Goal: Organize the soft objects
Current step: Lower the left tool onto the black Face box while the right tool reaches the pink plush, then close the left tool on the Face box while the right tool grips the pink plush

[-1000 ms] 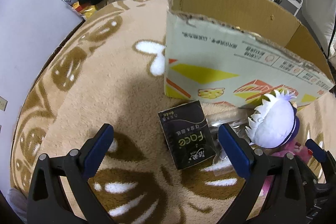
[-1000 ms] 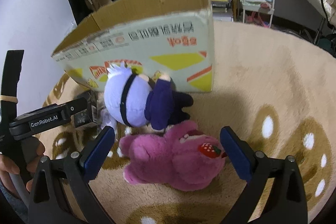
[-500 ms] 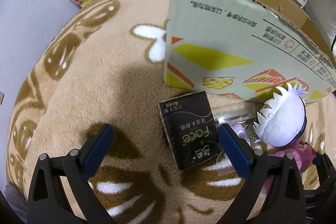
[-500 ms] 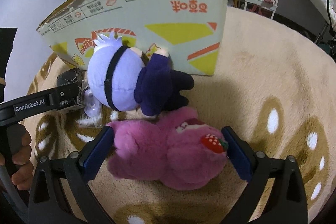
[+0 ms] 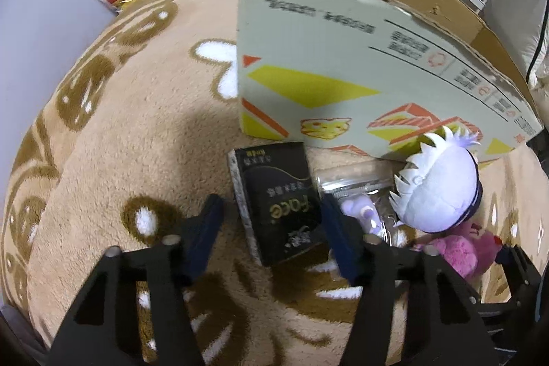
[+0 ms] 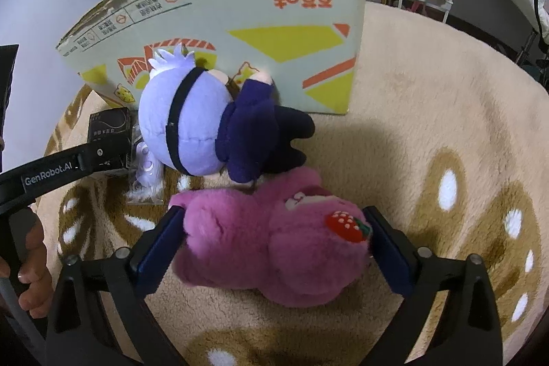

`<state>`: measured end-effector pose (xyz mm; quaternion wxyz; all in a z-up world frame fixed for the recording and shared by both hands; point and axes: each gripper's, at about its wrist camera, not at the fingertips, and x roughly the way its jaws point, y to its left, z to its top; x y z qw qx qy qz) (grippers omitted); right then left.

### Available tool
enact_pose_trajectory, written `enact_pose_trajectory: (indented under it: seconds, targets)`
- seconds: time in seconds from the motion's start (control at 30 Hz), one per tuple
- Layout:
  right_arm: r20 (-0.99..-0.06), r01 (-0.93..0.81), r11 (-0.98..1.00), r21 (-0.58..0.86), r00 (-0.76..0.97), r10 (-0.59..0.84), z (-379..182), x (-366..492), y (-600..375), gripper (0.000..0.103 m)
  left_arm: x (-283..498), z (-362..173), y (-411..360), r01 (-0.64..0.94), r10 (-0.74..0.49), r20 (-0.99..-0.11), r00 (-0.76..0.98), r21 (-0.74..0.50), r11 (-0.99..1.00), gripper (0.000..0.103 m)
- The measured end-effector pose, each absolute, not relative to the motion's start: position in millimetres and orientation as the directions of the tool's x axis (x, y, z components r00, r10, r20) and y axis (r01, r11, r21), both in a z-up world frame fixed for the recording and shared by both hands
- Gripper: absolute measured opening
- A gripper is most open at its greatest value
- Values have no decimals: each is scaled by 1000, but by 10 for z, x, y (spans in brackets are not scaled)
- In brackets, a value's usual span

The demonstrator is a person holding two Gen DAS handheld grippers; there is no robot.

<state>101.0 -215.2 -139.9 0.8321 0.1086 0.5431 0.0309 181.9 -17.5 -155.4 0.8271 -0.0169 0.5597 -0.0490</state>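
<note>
Since a second ago the left gripper (image 5: 272,222) has narrowed from wide spread and is closing round the black tissue pack (image 5: 278,204) on the rug (image 5: 120,132) — the right pad touches, the left has not. Right of it, the right gripper (image 6: 274,240) has dropped onto the pink plush (image 6: 274,246) — pads against both flanks, before the cardboard box (image 6: 240,19).

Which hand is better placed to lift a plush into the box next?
Right: its gripper straddles the pink plush, pads at both sides. The left gripper is closing around the black pack, not a plush.
</note>
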Motion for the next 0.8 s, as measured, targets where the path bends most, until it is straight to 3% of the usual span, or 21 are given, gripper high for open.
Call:
enact_pose_trajectory:
  seconds: [0.03,0.8]
  targets:
    - [-897,67,974,215,409,170,-1393,1001,-2153,103,1818,-1557,-187,68,-113,-925,363,-95,993,40]
    - [-883,82,968,236,435,178,-1289,941,-2191,93,1680,-1486,-132,49,-119,-918,378,-109,993,38]
